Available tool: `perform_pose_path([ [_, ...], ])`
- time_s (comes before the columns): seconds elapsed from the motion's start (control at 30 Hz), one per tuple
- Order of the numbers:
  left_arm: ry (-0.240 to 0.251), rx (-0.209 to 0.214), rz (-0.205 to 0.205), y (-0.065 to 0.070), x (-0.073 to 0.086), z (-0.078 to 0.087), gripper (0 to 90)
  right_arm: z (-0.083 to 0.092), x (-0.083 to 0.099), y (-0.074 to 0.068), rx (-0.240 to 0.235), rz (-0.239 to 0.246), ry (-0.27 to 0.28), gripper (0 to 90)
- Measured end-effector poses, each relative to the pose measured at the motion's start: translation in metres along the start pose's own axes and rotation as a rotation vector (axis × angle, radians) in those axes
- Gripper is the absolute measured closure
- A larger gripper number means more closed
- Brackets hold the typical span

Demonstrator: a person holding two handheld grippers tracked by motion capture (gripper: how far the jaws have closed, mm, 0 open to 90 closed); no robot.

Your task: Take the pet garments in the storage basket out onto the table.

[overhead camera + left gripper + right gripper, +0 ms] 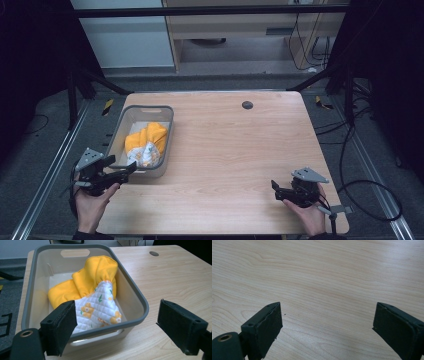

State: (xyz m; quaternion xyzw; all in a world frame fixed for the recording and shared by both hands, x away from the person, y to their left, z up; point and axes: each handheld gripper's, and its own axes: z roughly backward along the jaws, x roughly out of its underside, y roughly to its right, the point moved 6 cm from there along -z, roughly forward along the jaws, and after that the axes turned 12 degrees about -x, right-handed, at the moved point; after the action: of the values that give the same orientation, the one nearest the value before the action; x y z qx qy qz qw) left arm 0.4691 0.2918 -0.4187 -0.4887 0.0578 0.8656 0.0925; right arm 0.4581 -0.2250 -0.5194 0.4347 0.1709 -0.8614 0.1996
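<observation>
A grey plastic bin (118, 131) stands on the left side of the wooden table (230, 150). Inside it lies a crumpled yellow cloth (146, 141) with a white quilted lining printed with flowers (97, 310). In the left gripper view the bin's near rim (105, 330) crosses between the jaws. My left gripper (121, 166) is held open just in front of the bin's near end, holding nothing. My right gripper (276, 189) hovers open over bare wood near the front right, and its own view (327, 312) has empty tabletop between the jaws.
A small dark round grommet (247, 105) sits in the table near its far edge. Loose cables (370, 190) lie on the floor to the right. Metal rails (47, 175) and black frame legs flank the table. Bare wood spans the middle.
</observation>
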Motion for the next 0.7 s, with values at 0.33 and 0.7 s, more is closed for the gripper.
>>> perform_pose_path([
  [0.33,-0.016,0.003,-0.003,-0.001,-0.018,-0.012,16.8,0.0,0.0,0.0,-0.005,-0.003,-0.001,10.1],
  [0.7,-0.051,-0.001,-0.016,0.0,-0.029,-0.03,18.7,-0.001,0.0,-0.001,-0.014,-0.007,-0.007,11.3],
])
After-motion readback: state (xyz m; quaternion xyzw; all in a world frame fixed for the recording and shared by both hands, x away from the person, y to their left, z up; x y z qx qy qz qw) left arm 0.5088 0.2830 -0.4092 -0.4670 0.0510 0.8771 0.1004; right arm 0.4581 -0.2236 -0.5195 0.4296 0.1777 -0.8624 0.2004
